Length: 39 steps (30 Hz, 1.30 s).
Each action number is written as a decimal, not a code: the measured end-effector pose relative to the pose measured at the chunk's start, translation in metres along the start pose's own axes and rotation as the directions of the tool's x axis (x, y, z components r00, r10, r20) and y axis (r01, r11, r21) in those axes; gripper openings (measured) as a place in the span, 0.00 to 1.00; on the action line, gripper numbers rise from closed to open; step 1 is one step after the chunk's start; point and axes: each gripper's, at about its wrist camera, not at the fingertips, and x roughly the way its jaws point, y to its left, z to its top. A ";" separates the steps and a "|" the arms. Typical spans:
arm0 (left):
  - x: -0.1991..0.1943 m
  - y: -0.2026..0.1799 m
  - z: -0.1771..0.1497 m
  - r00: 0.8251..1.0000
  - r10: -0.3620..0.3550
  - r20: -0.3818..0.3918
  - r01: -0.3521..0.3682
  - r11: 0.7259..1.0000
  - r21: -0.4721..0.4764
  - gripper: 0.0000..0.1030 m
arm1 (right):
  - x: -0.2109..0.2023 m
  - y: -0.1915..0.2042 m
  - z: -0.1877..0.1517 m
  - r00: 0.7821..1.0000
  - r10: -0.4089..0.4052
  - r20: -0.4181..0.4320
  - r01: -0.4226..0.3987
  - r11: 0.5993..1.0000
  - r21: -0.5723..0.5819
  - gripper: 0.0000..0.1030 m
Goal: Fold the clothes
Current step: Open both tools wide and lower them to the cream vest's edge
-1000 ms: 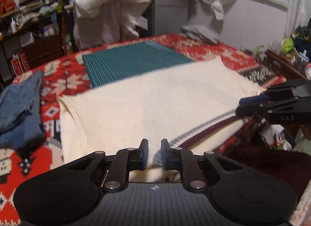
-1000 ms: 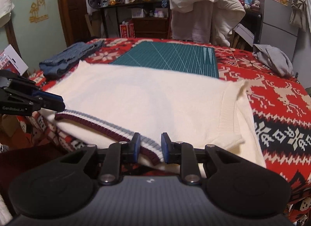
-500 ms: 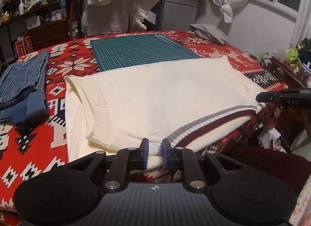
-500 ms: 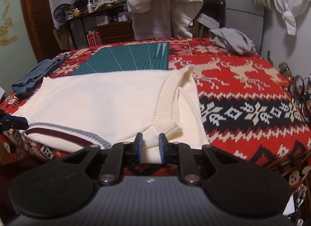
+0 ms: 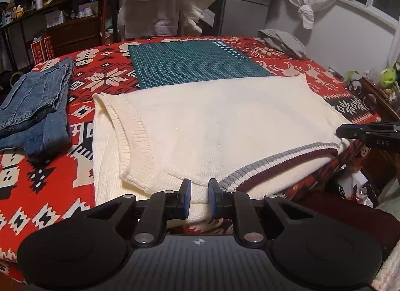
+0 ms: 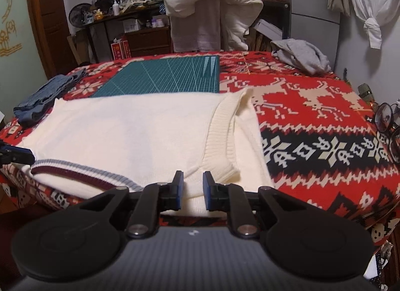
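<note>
A cream knit vest [image 5: 225, 120] [image 6: 130, 125] lies folded flat on the red patterned tablecloth [image 5: 50, 178]. Its maroon-and-grey striped trim [image 5: 275, 161] [image 6: 82, 168] runs along the near edge. My left gripper [image 5: 200, 188] is at the near edge beside the ribbed armhole, shut on the vest's lower layer. My right gripper [image 6: 192, 181] is at the opposite armhole corner, also shut on the vest's edge. Each gripper shows in the other's view, the right gripper [image 5: 360, 133] at the right side and the left gripper [image 6: 17, 156] at the left side.
Folded jeans [image 5: 37, 108] [image 6: 45, 95] lie left of the vest. A green cutting mat [image 5: 192, 63] sits behind it, with a grey garment [image 6: 300, 55] at the far right corner. Glasses [image 6: 385, 125] rest at the right edge. A chair draped with white cloth [image 5: 162, 3] stands beyond.
The vest's near edge has come down from its lifted position and now lies flat. My right gripper sits by the ribbed armhole instead of on the striped trim. Both grippers have spread apart.
</note>
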 end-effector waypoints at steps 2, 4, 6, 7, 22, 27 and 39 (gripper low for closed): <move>-0.002 -0.001 0.003 1.000 0.005 0.005 -0.005 1.000 -0.004 0.16 | -0.003 0.003 0.004 1.000 0.004 0.011 -0.004 1.000 -0.007 0.18; -0.004 -0.002 0.007 1.000 0.007 0.012 -0.007 1.000 -0.008 0.16 | -0.005 0.006 0.008 1.000 0.014 0.020 -0.014 1.000 -0.010 0.19; -0.006 -0.004 0.011 1.000 0.005 0.020 -0.005 1.000 -0.008 0.16 | -0.007 0.010 0.013 0.999 0.028 0.027 -0.028 1.000 -0.012 0.20; -0.007 -0.005 0.013 1.000 0.005 0.025 -0.005 1.000 -0.007 0.16 | -0.006 0.013 0.016 0.999 0.034 0.028 -0.034 0.999 -0.016 0.21; 0.021 -0.024 0.046 0.998 0.034 0.052 -0.036 0.999 0.028 0.40 | 0.028 0.053 0.046 0.999 0.040 0.019 -0.039 0.995 -0.093 0.69; 0.040 -0.023 0.049 0.997 0.074 0.021 -0.075 0.997 0.025 0.44 | 0.041 0.054 0.048 1.000 0.020 0.006 -0.019 0.995 -0.097 0.83; 0.054 -0.021 0.048 0.995 0.102 -0.013 -0.102 0.995 0.024 0.59 | 0.068 0.055 0.041 0.997 0.008 -0.079 -0.014 0.997 -0.081 0.99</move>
